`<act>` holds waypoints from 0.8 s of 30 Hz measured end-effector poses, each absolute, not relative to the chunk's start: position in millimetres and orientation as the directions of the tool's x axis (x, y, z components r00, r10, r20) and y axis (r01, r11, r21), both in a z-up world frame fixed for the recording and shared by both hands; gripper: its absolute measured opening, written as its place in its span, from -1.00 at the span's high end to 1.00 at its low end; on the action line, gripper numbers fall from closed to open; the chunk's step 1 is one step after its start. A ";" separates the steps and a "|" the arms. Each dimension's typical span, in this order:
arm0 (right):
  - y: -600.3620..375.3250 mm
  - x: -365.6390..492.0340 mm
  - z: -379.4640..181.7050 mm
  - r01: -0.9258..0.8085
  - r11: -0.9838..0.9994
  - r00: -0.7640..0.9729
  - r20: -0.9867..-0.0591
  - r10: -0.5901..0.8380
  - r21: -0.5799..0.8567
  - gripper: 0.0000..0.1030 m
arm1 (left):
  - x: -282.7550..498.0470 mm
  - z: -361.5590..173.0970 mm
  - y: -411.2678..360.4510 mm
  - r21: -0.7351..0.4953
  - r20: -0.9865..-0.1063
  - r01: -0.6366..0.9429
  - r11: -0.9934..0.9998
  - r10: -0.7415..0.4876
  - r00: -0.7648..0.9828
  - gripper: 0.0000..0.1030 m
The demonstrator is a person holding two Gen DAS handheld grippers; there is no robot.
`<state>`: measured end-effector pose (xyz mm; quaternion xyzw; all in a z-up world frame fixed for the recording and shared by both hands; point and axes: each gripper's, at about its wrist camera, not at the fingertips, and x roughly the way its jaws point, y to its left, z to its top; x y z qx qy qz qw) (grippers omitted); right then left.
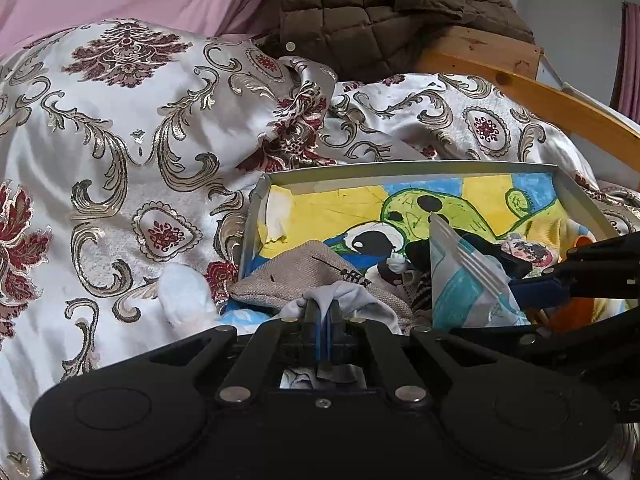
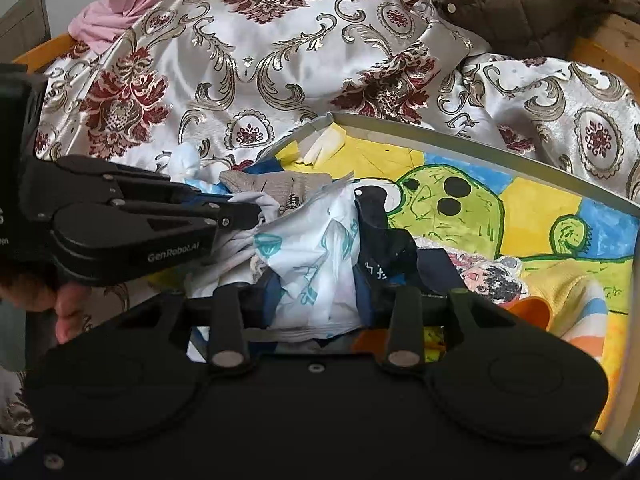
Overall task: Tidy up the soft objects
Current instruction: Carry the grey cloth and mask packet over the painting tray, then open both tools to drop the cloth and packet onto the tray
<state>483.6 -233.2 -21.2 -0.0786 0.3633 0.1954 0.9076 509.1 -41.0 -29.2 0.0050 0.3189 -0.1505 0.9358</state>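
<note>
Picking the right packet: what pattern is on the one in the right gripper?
White packet with teal drawings; right wrist view.

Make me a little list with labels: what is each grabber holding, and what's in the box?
left gripper: shut on pale grey cloth
right gripper: shut on white and teal packet
box: shallow, painted green cartoon inside
in box: beige sock, dark cloth, yellow cloth
under box: patterned satin quilt

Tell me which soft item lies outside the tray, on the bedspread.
The small white sock, resting on the patterned bedspread just past the tray's left wall. The grey sock, blue-and-white packet and the rest sit inside.
</note>
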 end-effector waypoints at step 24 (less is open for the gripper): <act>-257.7 459.9 11.7 -0.214 0.971 0.798 -0.592 0.110 -0.107 -0.58 | 493.3 3.6 -39.4 -0.097 -0.557 0.249 0.964 -0.260 0.789 -0.16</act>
